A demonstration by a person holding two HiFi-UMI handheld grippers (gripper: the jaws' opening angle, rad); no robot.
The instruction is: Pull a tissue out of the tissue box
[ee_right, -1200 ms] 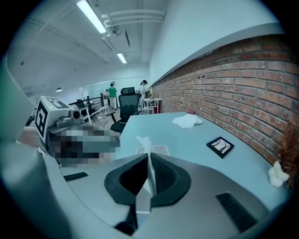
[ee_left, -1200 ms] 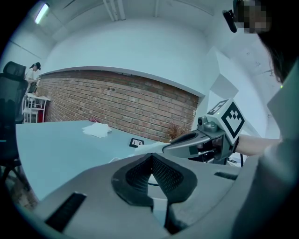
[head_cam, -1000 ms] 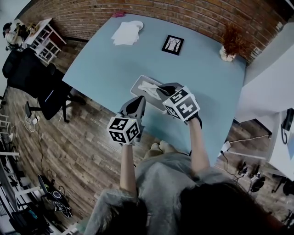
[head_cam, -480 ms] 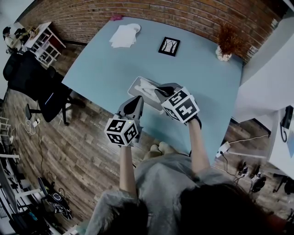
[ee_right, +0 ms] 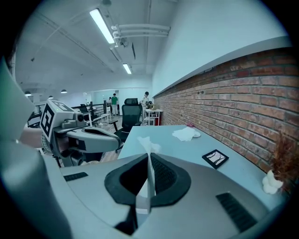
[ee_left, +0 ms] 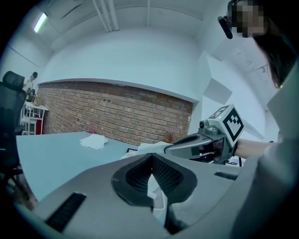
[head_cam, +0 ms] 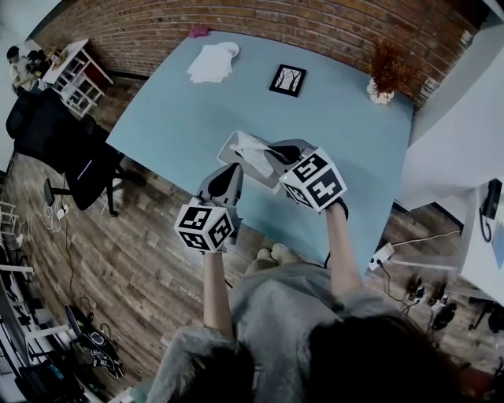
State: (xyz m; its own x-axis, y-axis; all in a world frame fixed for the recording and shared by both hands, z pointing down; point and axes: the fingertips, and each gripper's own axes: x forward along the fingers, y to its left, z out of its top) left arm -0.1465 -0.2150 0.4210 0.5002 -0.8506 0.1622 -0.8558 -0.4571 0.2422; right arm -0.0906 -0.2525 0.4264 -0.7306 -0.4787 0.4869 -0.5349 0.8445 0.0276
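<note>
Starting nearest us, we see the left gripper [ee_left: 150,158] with its jaw tips met and clenched, at the near edge of the tissue box [head_cam: 230,148]. A white sliver shows in the gap behind the tips, and we cannot tell whether it is pinched there or merely seen below. Just beside it, the right gripper [ee_right: 149,155] has its jaws clamped on the tissue [ee_right: 148,143]. The tissue stands edge-on between the pads as a thin upright sheet, its crumpled end poking out past the jaw tips. In the head view, we see it run from the box's top opening up to those jaws, so its long axis goes from the box toward the right gripper. The box shows by the near edge of the blue table [head_cam: 181,118], its long side roughly along that edge, with more white tissue in its opening. Farther back on the table lie a small black picture frame [head_cam: 287,80] and a pile of white sheets [head_cam: 210,63], well apart. At the far right corner a dried plant [head_cam: 386,72] stands before the brick wall [head_cam: 276,24].
</note>
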